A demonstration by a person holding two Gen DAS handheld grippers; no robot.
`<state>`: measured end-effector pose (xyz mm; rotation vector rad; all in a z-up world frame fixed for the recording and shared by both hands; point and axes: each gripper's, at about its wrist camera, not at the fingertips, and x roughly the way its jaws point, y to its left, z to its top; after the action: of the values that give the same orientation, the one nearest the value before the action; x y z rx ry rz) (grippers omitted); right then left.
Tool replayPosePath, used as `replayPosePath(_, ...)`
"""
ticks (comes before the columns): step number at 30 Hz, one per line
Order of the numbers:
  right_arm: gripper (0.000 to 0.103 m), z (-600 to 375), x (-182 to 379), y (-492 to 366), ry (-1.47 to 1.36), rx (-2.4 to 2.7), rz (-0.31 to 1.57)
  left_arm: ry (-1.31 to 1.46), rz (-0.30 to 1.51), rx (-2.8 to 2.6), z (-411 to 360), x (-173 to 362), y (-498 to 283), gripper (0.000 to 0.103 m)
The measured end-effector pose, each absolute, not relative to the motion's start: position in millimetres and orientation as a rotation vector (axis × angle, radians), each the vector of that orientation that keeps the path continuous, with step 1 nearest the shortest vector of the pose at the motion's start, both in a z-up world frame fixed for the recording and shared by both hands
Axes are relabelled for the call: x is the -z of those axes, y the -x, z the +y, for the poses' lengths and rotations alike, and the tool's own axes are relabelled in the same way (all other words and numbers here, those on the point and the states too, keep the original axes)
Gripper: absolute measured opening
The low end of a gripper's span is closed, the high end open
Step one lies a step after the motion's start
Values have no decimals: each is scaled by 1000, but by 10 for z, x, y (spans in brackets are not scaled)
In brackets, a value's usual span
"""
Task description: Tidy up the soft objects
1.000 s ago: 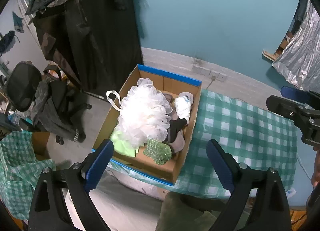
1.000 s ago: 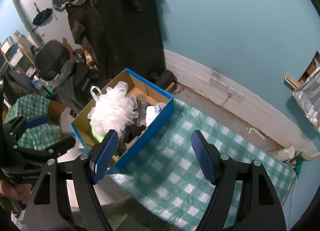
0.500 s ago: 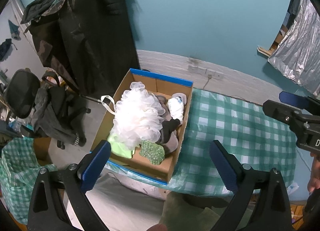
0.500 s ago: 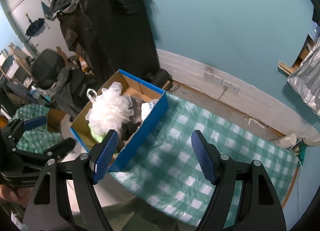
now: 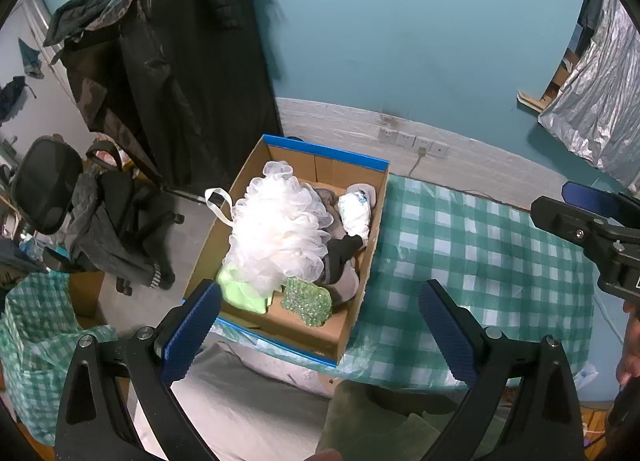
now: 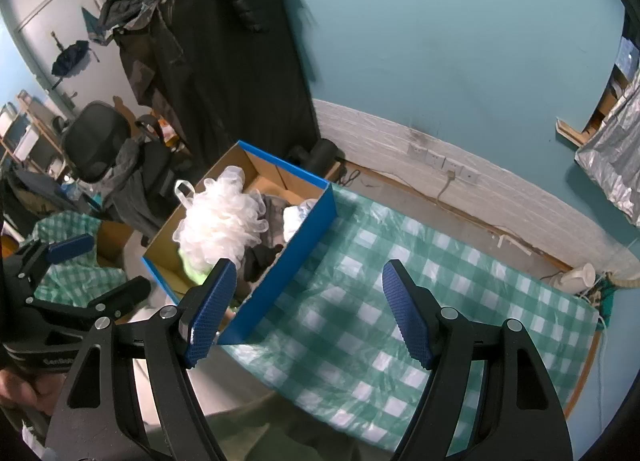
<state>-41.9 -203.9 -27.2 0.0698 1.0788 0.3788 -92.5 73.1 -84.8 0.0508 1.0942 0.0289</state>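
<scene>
Little has shifted since the earlier frames; we note only a slight change of framing. Left gripper [image 5: 318, 325] and right gripper [image 6: 307, 311] both hover with jaws spread, nothing between them. Cardboard box [image 5: 362, 289] sits at the table's left end on the green checked cloth [image 5: 480, 261], holding white mesh puff [image 5: 280, 237], green sponge [image 5: 307, 301] and dark cloths.

Both views are dim and cool-toned, with an even indoor light and no clear source. The white mesh puff [image 5: 280, 233] is nearly blown out in the left wrist view. The dark coats [image 6: 216, 61] lose detail in shadow. Fisheye curvature bends the walls, and black vignetting rings each frame. The checked cloth [image 6: 360, 325] blurs softly in the right wrist view.
</scene>
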Motion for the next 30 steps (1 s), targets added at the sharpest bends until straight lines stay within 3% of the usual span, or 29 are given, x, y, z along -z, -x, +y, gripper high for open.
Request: replayPosePath(30,75,-2023,250,399,-67,-383,1076,-45,1103,-33,768,830,904,100)
